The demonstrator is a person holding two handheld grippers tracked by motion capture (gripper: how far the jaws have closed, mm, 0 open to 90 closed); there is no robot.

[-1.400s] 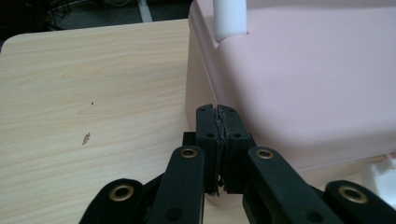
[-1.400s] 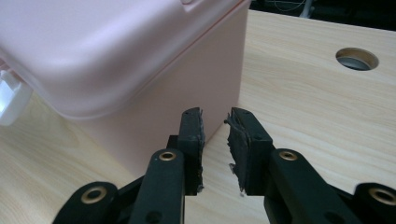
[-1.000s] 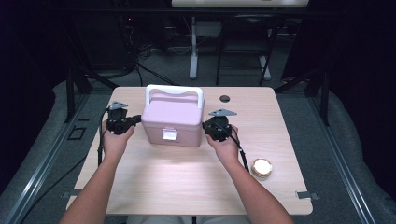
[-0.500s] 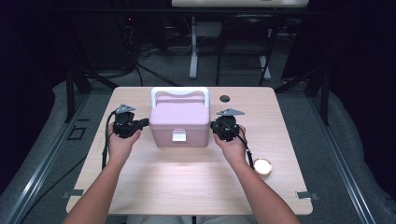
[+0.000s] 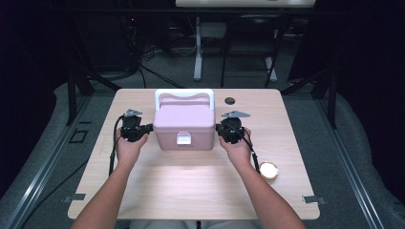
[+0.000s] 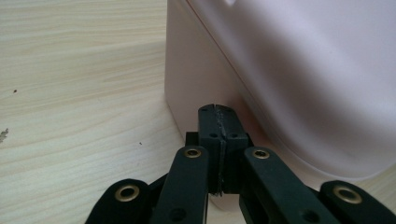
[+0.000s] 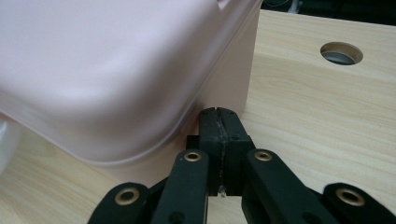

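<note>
A pink lidded box (image 5: 184, 125) with a white handle (image 5: 184, 92) and a white front latch stands on the wooden table (image 5: 191, 191), a little behind its middle. My left gripper (image 5: 150, 128) is shut, its tips against the box's left wall (image 6: 289, 70); in the left gripper view the gripper (image 6: 218, 110) has its jaws together with nothing between them. On the other side, my right gripper (image 5: 218, 128) touches the right wall (image 7: 116, 70). In the right gripper view the gripper (image 7: 218, 112) has just closed its jaws fully, empty. The box sits squeezed between both.
A round hole (image 5: 229, 100) is cut in the tabletop behind the right gripper, also visible as the hole (image 7: 341, 52). A small round pale object (image 5: 268, 171) lies near the right forearm. Dark floor, cables and stand legs surround the table.
The box has shifted slightly to the right, with both hands following it. The left hand moved in and sank a little.
</note>
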